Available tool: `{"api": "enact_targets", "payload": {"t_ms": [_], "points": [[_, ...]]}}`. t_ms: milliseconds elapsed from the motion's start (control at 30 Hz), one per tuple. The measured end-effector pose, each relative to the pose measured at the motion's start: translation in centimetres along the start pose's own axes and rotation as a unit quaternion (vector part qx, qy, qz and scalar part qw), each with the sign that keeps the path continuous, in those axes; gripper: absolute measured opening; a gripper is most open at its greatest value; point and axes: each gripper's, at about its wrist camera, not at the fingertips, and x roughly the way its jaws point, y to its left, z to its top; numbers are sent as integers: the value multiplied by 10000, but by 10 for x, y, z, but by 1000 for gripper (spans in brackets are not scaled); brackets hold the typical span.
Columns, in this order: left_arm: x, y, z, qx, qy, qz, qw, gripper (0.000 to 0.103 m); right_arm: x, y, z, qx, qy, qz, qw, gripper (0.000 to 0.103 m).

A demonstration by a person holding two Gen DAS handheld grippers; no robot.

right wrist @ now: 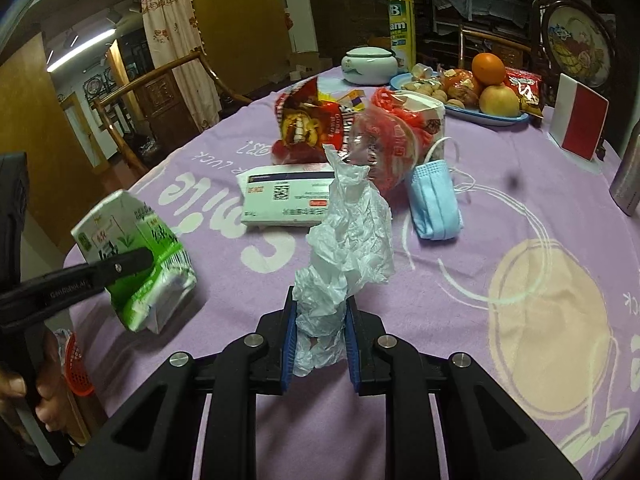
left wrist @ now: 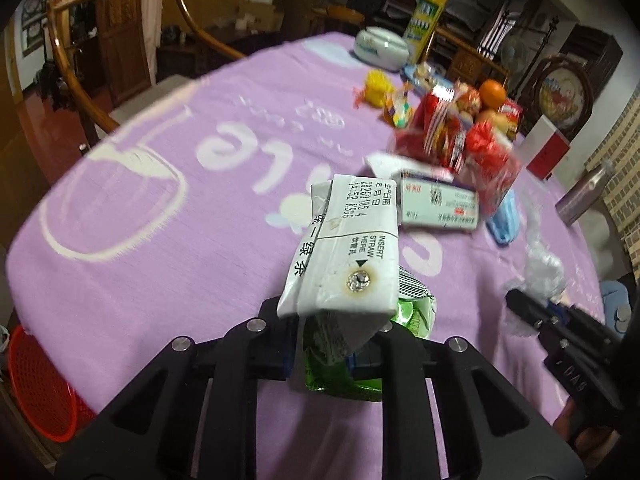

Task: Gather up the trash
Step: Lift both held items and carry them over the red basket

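My left gripper [left wrist: 324, 356] is shut on a crushed green tea carton [left wrist: 344, 248] and holds it above the purple tablecloth [left wrist: 160, 240]. The carton [right wrist: 132, 256] and the left gripper [right wrist: 132, 262] also show at the left of the right wrist view. My right gripper [right wrist: 320, 344] is shut on a crumpled white tissue [right wrist: 348, 240] that sticks up above the cloth [right wrist: 520, 280]. The right gripper [left wrist: 524, 308] with the tissue [left wrist: 544, 268] shows at the right of the left wrist view. More trash lies ahead: a white medicine box [right wrist: 284, 196], a blue face mask [right wrist: 434, 200], a red snack bag [right wrist: 308, 120] and a red plastic bag [right wrist: 392, 140].
A red basket [left wrist: 36, 384] stands on the floor at the table's left edge. At the far side are a blue fruit plate [right wrist: 488, 116], a white lidded jar [right wrist: 370, 66], a yellow canister [right wrist: 402, 24], a red-white box [right wrist: 582, 120] and a metal flask [right wrist: 630, 176]. Wooden chairs [left wrist: 80, 60] surround the table.
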Motion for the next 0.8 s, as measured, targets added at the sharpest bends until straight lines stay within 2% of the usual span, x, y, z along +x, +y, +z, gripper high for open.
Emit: {"api": "enact_targets", "payload": {"t_ms": [200,367,467,600,667,800], "points": [[-56,23,0,-92,-600,16,9982,19,-14,30,-1,-272,-109,541,9981,21],[-104,63,-10,-303,-1043,397,9933,19,-25,75,6,-679,-169,1240,9898,21],[-134,100,-24,-606,-1256,778,9872,19,-25,124,12,-1131,-104,1712,9787,21],[-162,157,-47,-1133,-1346,1277,9761,19,-19,214,9,-1921,116,2440,9505,21],[-171,187,-60,-1438,-1327,1512,9689,19,-14,269,1,-2382,309,2799,9295,21],[-168,269,-93,-2256,-1003,2018,9478,19,6,353,-22,-2974,747,3262,8942,21]]}}
